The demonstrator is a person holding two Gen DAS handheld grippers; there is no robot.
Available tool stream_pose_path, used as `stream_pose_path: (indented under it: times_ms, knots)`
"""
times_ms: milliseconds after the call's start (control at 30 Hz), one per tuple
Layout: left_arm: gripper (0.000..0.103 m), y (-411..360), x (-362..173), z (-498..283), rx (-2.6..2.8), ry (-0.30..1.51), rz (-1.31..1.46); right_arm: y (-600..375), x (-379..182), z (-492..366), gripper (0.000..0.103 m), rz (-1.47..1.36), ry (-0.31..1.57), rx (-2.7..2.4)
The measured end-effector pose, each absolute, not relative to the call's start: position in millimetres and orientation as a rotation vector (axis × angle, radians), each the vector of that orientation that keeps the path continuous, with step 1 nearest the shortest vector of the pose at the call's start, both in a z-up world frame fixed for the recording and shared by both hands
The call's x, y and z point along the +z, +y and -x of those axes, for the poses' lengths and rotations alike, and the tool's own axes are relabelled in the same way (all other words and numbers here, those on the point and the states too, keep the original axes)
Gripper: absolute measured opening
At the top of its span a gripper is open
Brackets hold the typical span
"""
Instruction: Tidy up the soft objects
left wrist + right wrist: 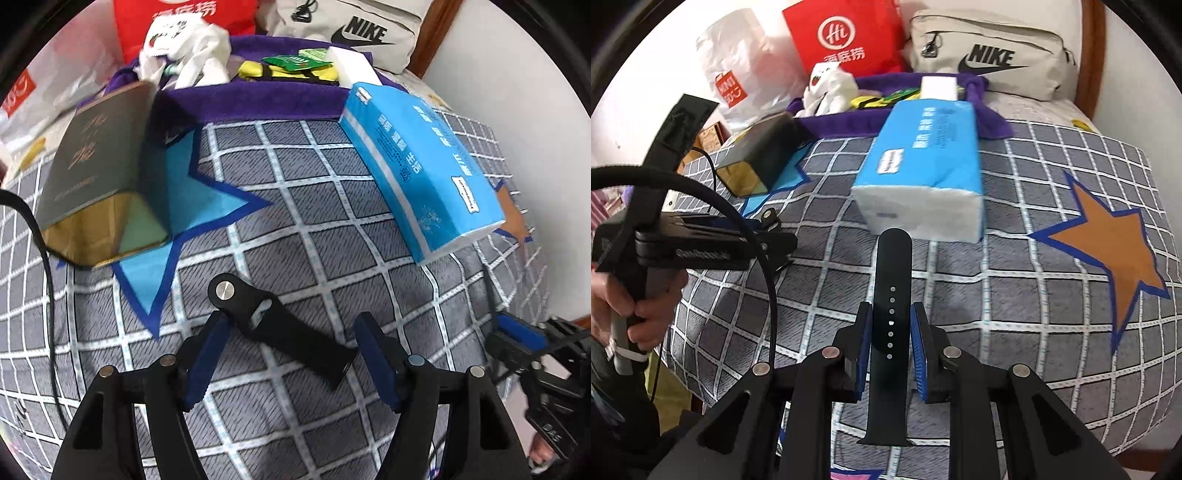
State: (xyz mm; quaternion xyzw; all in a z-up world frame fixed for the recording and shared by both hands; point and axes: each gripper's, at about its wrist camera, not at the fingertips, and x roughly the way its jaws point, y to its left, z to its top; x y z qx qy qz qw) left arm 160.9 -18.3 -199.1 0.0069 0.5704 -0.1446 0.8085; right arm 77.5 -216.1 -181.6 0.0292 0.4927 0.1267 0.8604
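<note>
On the checked bedspread (332,229), the buckle strap (280,332) lies between the left gripper's (291,354) parted, untouching jaws. The right gripper (890,347) is clamped on the holed strap (891,295). This looks like the pick-up step: next, close on the buckle strap and carry both to the purple tray (827,123).

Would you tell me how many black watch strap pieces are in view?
2: one strap piece lies on the bedspread between the open left gripper; the other is in the right gripper.
</note>
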Motion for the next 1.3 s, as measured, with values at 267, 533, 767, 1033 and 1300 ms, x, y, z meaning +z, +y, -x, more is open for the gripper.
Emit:
stream_pose_path:
  times_ms: [267, 533, 767, 1033, 1300]
  knots:
    - [0.04, -55, -203, -153, -0.285, 1.136, -0.193, -232, -185, -79, 0.021, -0.103, 1.041, 0.254]
    - [0.029, -33, -194, -139, -0.378, 1.129, -0.17, -236, -185, -74, 0.021, -0.127, 1.027, 0.25]
    - [0.058, -36, -200, -127, -0.416, 1.148, -0.192, -237, -187, -72, 0.021, -0.137, 1.026, 0.261]
    - [0.023, -36, -200, -129, -0.384, 1.119, -0.168, -236, -188, -69, 0.021, -0.138, 1.023, 0.273]
    - [0.044, -36, -202, -113, -0.381, 1.146, -0.244, -238, -188, -67, 0.021, -0.144, 1.021, 0.271]
